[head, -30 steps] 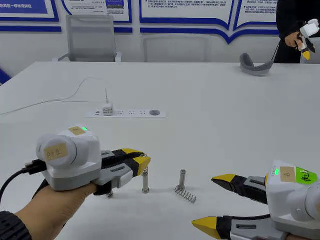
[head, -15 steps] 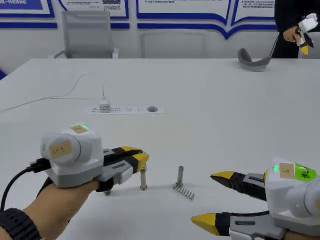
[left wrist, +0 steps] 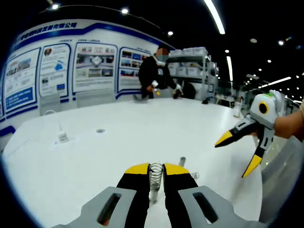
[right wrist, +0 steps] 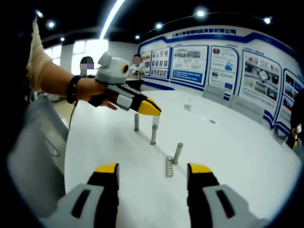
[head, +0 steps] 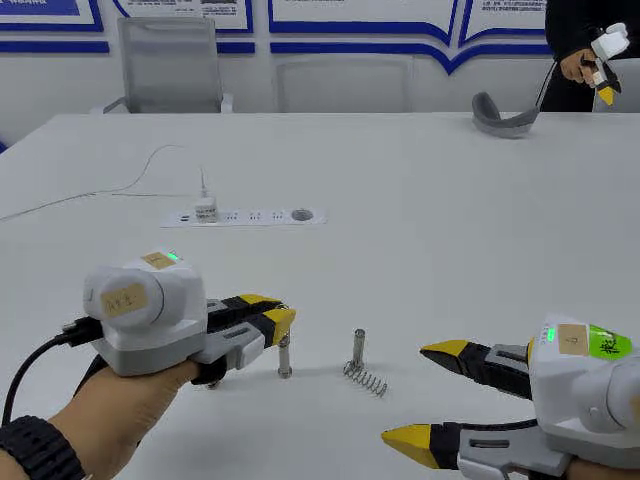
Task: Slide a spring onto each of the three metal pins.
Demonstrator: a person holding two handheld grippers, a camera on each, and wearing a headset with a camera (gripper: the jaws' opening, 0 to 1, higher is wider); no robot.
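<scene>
Spring (left wrist: pixel 155 175) clamped between the shut jaws of left gripper (head: pixel 278 320), apparently partway down middle pin (head: pixel 285 360). Keep the coil coaxial; lower it vertically, then release. Right gripper (head: pixel 412 393), jaws apart, hovers near loose spring (head: pixel 366 379).

White table (head: pixel 450 220), grey chair (head: pixel 165 60), blue-trimmed wall posters (head: pixel 340 12)

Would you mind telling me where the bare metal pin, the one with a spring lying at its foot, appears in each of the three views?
Head view: the bare pin stands low, just right of centre.
Left gripper view: the pin pokes up beyond the right jaw's tip.
Right gripper view: the pin stands mid-picture, above the gap between the jaws.
Shared landmark: the left hand-held gripper, shut on a spring.
</scene>
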